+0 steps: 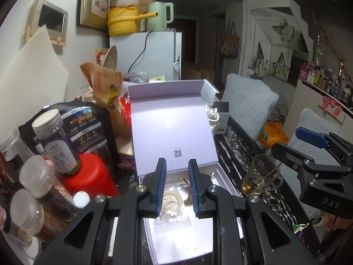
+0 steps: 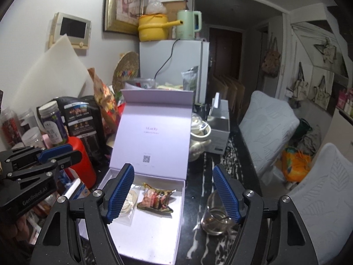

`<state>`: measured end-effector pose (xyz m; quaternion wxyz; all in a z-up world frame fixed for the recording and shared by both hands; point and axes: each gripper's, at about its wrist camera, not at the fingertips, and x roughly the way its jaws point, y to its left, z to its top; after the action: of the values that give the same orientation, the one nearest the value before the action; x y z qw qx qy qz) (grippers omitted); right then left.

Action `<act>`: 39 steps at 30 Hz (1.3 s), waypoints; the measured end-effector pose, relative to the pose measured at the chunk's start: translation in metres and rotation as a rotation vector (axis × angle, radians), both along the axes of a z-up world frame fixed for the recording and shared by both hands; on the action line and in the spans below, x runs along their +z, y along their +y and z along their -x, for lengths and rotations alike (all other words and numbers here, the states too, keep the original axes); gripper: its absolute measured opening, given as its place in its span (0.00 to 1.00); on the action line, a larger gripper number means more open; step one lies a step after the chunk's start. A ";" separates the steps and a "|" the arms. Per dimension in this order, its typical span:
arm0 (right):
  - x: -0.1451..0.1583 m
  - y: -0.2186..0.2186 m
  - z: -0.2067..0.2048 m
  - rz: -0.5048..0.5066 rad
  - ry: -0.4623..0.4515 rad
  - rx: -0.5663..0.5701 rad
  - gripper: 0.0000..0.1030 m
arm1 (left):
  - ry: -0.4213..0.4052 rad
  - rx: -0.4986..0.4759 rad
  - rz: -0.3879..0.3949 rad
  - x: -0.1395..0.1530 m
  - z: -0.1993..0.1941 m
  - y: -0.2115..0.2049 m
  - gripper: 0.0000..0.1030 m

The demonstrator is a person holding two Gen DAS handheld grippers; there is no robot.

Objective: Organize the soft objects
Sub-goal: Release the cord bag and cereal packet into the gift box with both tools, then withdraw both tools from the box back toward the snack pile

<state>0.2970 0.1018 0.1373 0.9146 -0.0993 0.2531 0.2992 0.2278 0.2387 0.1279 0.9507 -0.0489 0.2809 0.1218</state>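
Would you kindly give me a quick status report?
Left gripper and right gripper open, empty. Snack packet and rubber-band bag lie in white box. Glass cup beside box.

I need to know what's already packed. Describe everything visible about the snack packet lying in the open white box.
The snack packet is a small crinkled foil pouch, gold-edged with red and dark printing, sealed as far as shows. It lies flat and slightly skewed on the white box floor, near the hinged lid, beside a clear bag of rubber bands on its left. Neither gripper touches it; contact with the bag cannot be told.
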 end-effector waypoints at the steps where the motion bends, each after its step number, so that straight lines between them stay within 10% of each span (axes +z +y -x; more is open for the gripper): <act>1: 0.002 -0.003 0.004 -0.005 -0.006 -0.001 0.77 | -0.009 -0.002 -0.003 0.003 0.004 -0.002 0.20; 9: 0.017 -0.027 0.037 -0.038 -0.047 -0.003 0.84 | -0.031 0.012 -0.022 0.010 0.025 -0.014 0.27; 12: 0.018 -0.036 0.049 -0.038 -0.053 -0.009 0.87 | -0.037 0.006 -0.009 0.009 0.031 -0.016 1.00; 39: -0.004 -0.121 0.148 -0.070 -0.064 -0.131 0.92 | -0.062 -0.212 -0.024 -0.018 0.098 -0.090 1.00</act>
<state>0.1488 -0.0193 0.1331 0.9428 -0.0602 0.2190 0.2442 0.1298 0.1487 0.1101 0.9670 -0.0112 0.2537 0.0224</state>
